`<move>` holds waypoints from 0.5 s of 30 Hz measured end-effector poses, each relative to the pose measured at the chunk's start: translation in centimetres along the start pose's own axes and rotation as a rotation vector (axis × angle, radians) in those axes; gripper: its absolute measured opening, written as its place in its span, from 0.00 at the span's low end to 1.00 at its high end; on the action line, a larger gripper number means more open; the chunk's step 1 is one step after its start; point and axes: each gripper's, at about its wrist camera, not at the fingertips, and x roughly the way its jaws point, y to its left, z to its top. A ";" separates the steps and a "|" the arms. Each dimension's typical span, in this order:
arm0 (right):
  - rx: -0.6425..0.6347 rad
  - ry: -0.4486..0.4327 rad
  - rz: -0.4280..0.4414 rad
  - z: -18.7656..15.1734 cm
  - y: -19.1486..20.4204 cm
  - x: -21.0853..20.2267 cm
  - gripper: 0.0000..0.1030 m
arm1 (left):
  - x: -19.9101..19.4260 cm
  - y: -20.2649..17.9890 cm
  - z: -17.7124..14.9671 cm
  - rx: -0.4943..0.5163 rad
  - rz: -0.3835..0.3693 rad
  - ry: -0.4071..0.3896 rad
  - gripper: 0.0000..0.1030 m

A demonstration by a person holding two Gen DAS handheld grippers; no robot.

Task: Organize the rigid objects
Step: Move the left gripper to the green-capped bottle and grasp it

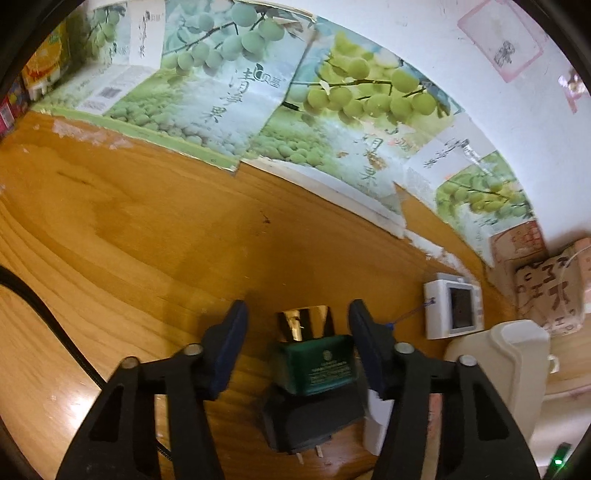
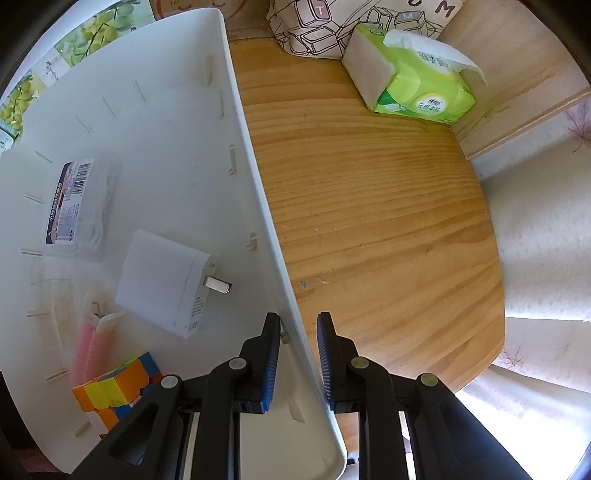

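In the left wrist view a dark green bottle with a gold cap (image 1: 312, 352) lies on the wooden table between the fingers of my left gripper (image 1: 297, 314), which is open and does not touch it. A black plug adapter (image 1: 310, 421) lies just below the bottle. In the right wrist view my right gripper (image 2: 297, 330) straddles the right wall of a white plastic bin (image 2: 258, 206), one finger inside and one outside, the wall pinched between the pads. Inside the bin lie a white charger (image 2: 162, 278), a colourful puzzle cube (image 2: 118, 391), a pink item (image 2: 88, 347) and a labelled packet (image 2: 72, 203).
A small white device with a screen (image 1: 452, 310) and the bin's corner (image 1: 509, 369) sit right of the left gripper. A black cable (image 1: 48, 325) runs on the left. A green tissue pack (image 2: 413, 74) and a printed pouch (image 2: 332, 22) lie far on the table. Fruit-printed paper (image 1: 258, 92) lines the wall.
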 end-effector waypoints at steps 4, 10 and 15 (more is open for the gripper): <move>0.004 0.001 -0.001 0.0 0.0 -0.1 0.20 | 0.1 0.1 -0.4 -0.022 -0.042 -0.006 0.43; 0.006 -0.001 0.000 0.1 0.0 -0.1 0.20 | -0.2 0.9 -0.4 -0.054 -0.060 -0.003 0.43; 0.010 -0.004 -0.003 0.1 0.1 -0.2 0.20 | -1.0 1.6 -0.7 -0.067 -0.086 -0.028 0.41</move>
